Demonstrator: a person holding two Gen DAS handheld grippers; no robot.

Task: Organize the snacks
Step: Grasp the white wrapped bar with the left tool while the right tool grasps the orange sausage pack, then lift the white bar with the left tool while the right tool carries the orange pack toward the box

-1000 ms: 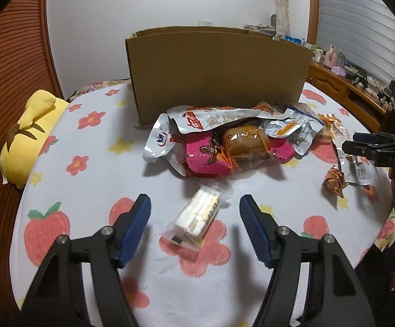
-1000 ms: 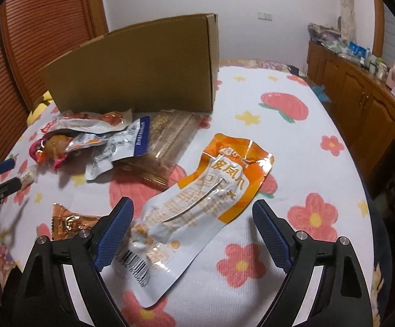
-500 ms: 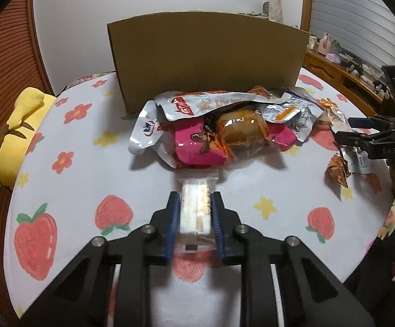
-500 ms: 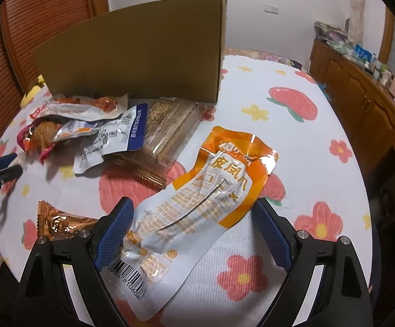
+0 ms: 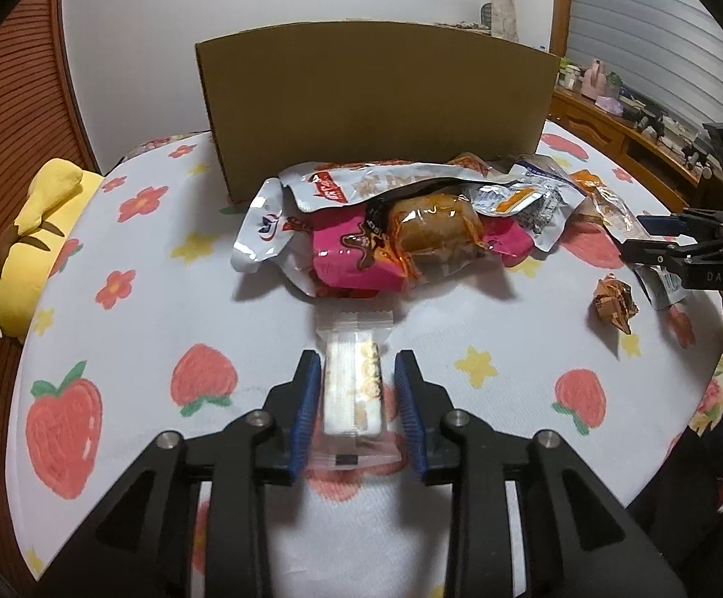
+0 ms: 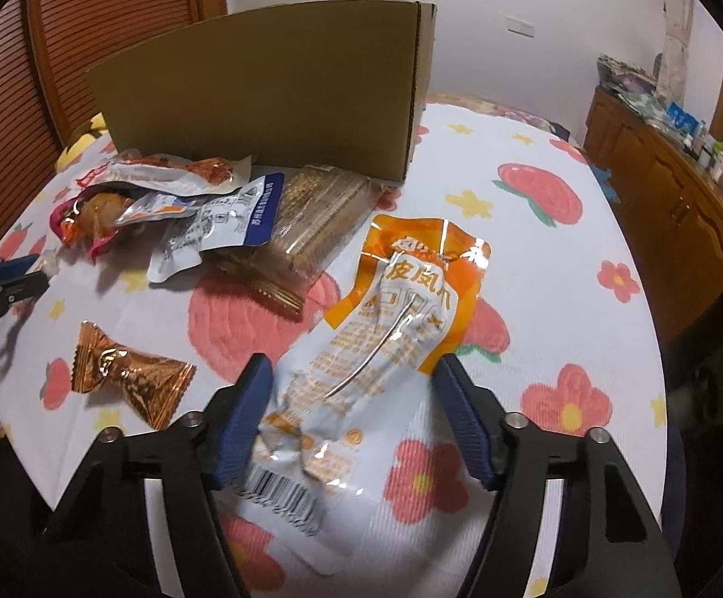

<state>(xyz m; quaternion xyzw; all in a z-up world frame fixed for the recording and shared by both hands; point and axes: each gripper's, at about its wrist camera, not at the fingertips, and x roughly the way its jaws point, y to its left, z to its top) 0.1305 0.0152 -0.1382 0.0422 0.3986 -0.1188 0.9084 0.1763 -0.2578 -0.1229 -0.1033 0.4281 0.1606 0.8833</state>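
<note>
**Both grippers at snack packets on the flowered worktop**

The left gripper (image 5: 357, 401) has a small clear-wrapped wafer packet (image 5: 352, 388) between its blue pads (image 5: 308, 408). Its jaws are opening: a narrow gap shows on each side of the packet, so the pads do not press on it. The packet lies lengthwise along the fingers on the worktop (image 5: 127, 334), which is covered by a white cloth printed with strawberries and flowers.

The right gripper (image 6: 356, 413) straddles a long orange-and-white pouch (image 6: 391, 334). Its jaws are closing; the left pad touches the crumpled edge of the pouch, while the right pad stands at the other edge, and whether it touches there cannot be told. The barcode end of the pouch lies toward the camera.

Beyond the left gripper a pile of snacks sits just in front of an upright cardboard box (image 5: 376, 104): a silver pouch (image 5: 361, 187) on top, a pink packet (image 5: 341, 259) beneath, and a wrapped brown cake (image 5: 431, 231) over it. In the right wrist view a clear pack of brown biscuits (image 6: 311, 229) lies between that pile and the orange pouch, and a bow-shaped orange candy (image 6: 129, 373) lies apart to the left. A yellow plush toy (image 5: 32, 249) rests at the worktop's left edge.
</note>
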